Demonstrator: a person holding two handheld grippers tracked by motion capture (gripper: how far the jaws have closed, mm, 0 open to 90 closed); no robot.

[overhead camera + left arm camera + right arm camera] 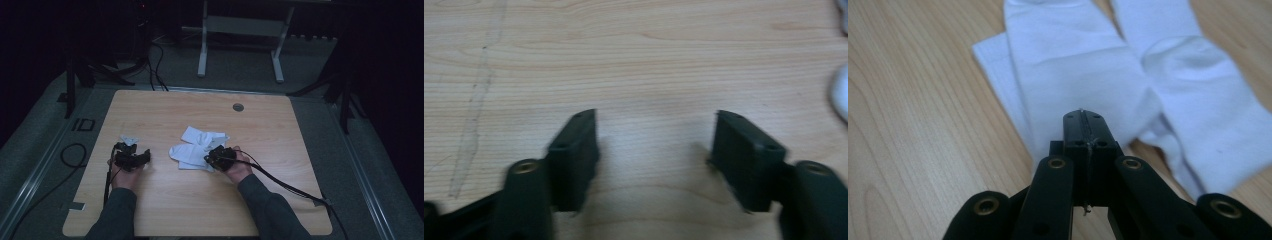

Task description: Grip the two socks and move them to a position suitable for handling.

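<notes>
White socks (1128, 75) just ahead of closed, empty right gripper (1083, 114); left gripper (656, 131) open, well apart

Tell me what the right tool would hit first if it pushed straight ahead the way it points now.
Most likely the white socks. The right tool, jaws pressed together, points at the pile lying on the table just beyond its tips. Whether the tips already touch the fabric is unclear.

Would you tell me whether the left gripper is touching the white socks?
Apart. In the high view the left gripper sits over bare table, with a strip of wood between it and the white socks.
</notes>
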